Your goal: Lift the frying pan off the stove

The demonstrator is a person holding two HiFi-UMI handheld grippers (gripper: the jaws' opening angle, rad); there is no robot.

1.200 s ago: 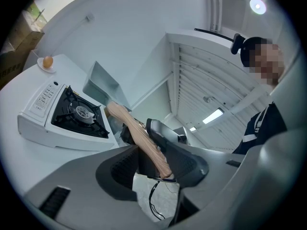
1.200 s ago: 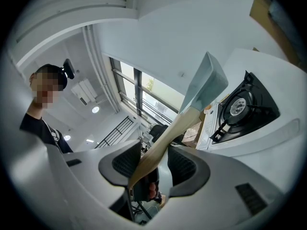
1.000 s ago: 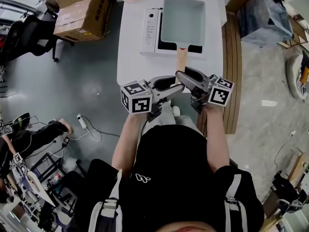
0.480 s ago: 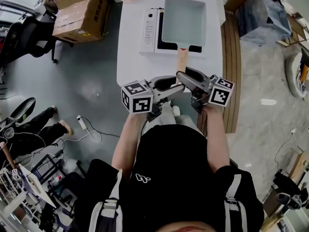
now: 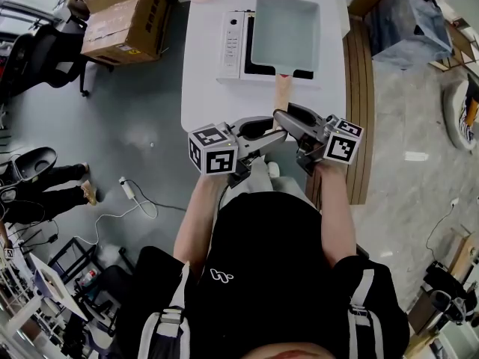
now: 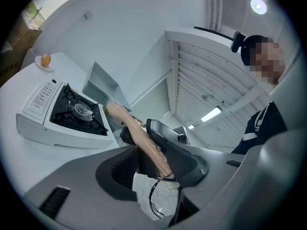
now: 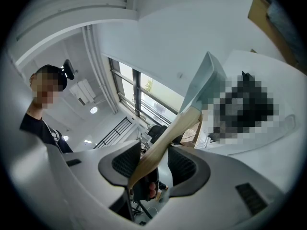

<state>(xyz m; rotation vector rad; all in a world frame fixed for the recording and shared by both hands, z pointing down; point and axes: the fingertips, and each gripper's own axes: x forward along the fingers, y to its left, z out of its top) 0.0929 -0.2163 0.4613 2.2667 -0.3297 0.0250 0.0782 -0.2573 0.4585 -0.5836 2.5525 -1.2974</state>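
Your left gripper [image 5: 268, 135] and right gripper [image 5: 288, 118] both pinch the handle [image 5: 281, 92], the pan [image 5: 284, 32] at twelve o'clock beyond the jaws.

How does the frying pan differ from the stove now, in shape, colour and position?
Colour: the frying pan is pale blue-grey with a wooden handle; the stove is white with a black burner.
Position: the stove rests on the table; the frying pan is held raised off the burner, its handle gripped by the left tool and the right tool.
Shared: both are rectangular.
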